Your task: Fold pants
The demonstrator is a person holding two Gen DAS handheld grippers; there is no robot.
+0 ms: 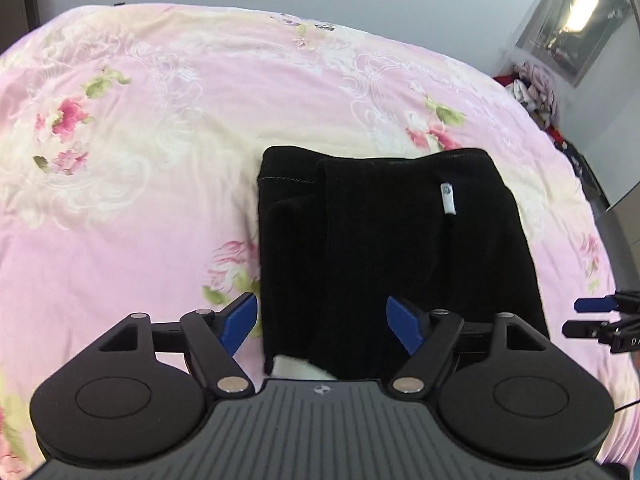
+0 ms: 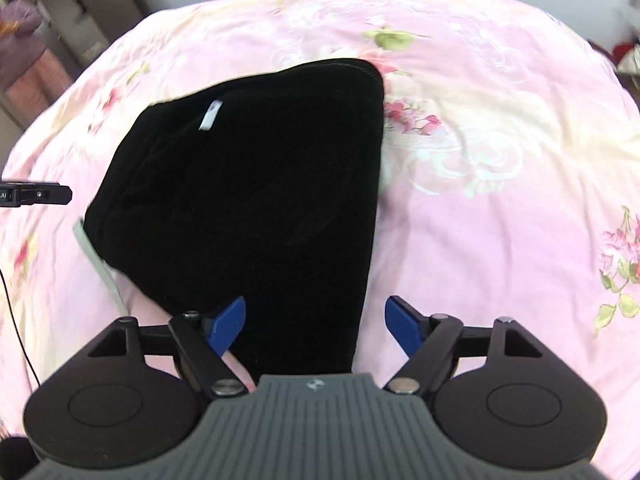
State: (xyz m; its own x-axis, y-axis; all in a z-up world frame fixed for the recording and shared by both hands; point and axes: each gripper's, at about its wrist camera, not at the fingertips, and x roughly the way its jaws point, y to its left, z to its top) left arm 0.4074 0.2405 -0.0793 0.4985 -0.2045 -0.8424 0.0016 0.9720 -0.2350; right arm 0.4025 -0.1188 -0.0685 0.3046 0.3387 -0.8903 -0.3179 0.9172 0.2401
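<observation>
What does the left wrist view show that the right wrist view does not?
Only the left wrist view shows the stitched hem and a clothes pile by the wall. Only the right wrist view shows a grey strip beside the pants and a cabinet. Both show the folded black pants, their white tag, the floral bedspread, and each open gripper.

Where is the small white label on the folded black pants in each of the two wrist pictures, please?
Left wrist view: the small white fabric label sits right of centre, on the upper right part of the folded black pants.
Right wrist view: the label sits upper left, near the pants' far left edge, slightly tilted.
Shared landmark: the pink floral bedspread lies under the pants in both views.
</observation>
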